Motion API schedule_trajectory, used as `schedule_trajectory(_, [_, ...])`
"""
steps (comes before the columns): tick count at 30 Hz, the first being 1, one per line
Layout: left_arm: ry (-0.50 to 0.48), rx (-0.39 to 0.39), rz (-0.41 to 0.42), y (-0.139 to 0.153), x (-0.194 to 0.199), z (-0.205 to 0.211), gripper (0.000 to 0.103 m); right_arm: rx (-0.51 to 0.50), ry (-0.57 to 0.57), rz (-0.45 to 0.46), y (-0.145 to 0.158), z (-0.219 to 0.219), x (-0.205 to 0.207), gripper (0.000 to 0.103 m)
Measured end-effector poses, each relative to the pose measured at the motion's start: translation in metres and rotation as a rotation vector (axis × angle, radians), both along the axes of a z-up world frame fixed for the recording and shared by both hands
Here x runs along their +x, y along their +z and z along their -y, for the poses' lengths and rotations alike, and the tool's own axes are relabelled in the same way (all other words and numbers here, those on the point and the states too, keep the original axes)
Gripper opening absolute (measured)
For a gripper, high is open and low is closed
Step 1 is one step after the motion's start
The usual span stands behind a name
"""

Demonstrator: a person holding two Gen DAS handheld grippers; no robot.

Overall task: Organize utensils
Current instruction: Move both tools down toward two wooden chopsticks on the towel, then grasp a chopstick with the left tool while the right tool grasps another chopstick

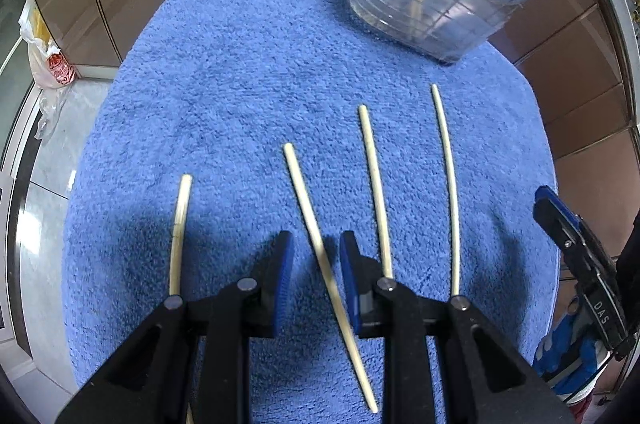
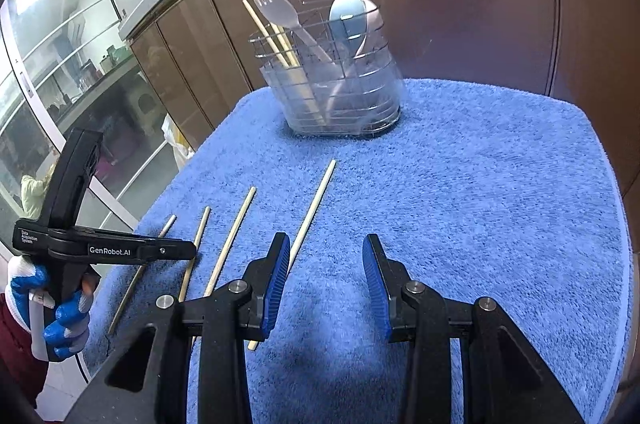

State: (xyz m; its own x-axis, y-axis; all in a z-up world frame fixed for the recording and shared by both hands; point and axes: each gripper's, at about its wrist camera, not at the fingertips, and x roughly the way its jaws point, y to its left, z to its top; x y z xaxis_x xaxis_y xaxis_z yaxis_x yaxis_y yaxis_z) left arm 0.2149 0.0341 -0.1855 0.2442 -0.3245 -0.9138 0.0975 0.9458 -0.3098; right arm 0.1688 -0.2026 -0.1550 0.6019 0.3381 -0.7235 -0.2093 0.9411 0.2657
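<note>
Now lining up on loose chopsticks, caddy (image 2: 340, 92) waiting at the towel's (image 2: 500, 204) far end.
Left claw (image 1: 316, 272) straddles one chopstick (image 1: 320, 256), unclamped; right claw (image 2: 326, 280) gapes empty; next, lower and pinch.

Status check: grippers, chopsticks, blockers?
Both grippers open, empty: left gripper straddles one chopstick, right gripper beside another. Four chopsticks loose on towel. Caddy unobstructed.

My left gripper (image 1: 316, 280) is black plastic, its jaws faced with ribbed blue pads, silver pivot screws on each linkage arm. My right gripper (image 2: 326, 280) is built the same. Beside the left gripper's body, white lettering reads "GenRobot.AI". My left hand (image 2: 60, 320) wears a white knit glove with blue coating, above a dark red sleeve (image 2: 12, 352).
</note>
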Motion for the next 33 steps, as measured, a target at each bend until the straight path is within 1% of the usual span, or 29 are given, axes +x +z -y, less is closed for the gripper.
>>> schedule_trajectory(9, [-0.012, 0.036, -0.032, -0.001, 0.014, 0.008, 0.023, -0.008, 0.05, -0.098, -0.02, -0.015, 0.031, 0.038])
schedule_trajectory(16, [-0.011, 0.058, -0.06, -0.003, 0.023, 0.012, 0.023, -0.035, 0.085, -0.161, -0.03, -0.033, 0.061, 0.038])
schedule_trajectory(21, [-0.003, 0.085, -0.079, -0.004, 0.029, 0.017, 0.023, -0.055, 0.085, -0.23, -0.04, -0.039, 0.084, 0.038])
schedule_trajectory(23, [-0.006, 0.1, -0.08, -0.004, 0.03, 0.022, 0.023, -0.066, 0.082, -0.26, -0.045, -0.041, 0.091, 0.034])
schedule_trajectory(24, [-0.007, 0.11, -0.079, -0.004, 0.03, 0.024, 0.023, -0.072, 0.081, -0.271, -0.047, -0.042, 0.095, 0.03])
schedule_trajectory(26, [-0.009, 0.127, -0.078, -0.005, 0.029, 0.028, 0.023, -0.096, 0.082, -0.279, -0.048, -0.045, 0.1, 0.026])
schedule_trajectory(29, [-0.002, 0.151, -0.078, -0.004, 0.029, 0.034, 0.022, -0.121, 0.084, -0.296, -0.047, -0.049, 0.106, 0.016])
schedule_trajectory(31, [-0.008, 0.178, -0.068, -0.004, 0.027, 0.04, 0.021, -0.138, 0.088, -0.308, -0.048, -0.054, 0.11, 0.011])
schedule_trajectory(33, [-0.011, 0.197, -0.058, -0.004, 0.026, 0.044, 0.021, -0.165, 0.1, -0.315, -0.049, -0.062, 0.11, 0.01])
